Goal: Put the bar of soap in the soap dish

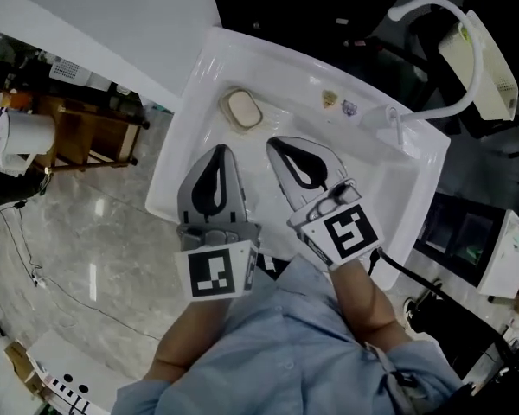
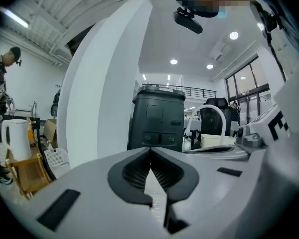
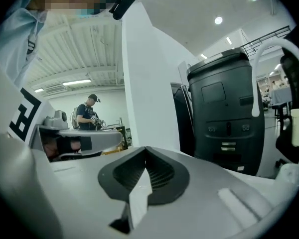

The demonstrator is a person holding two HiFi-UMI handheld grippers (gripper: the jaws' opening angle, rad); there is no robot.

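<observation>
While you held both tongs over sink (image 1: 201, 74), left gripper (image 1: 221, 150) and right gripper (image 1: 273, 143) were shut, empty. Bar of soap (image 1: 242, 108) lay in soap dish (image 1: 226, 100) just beyond left tips (placing looked done). Next: pull clear.

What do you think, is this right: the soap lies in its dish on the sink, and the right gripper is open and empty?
Not quite: the right gripper is shut, not open; the right gripper view shows its jaws together with nothing between them. The soap does lie in its dish on the sink.
</observation>
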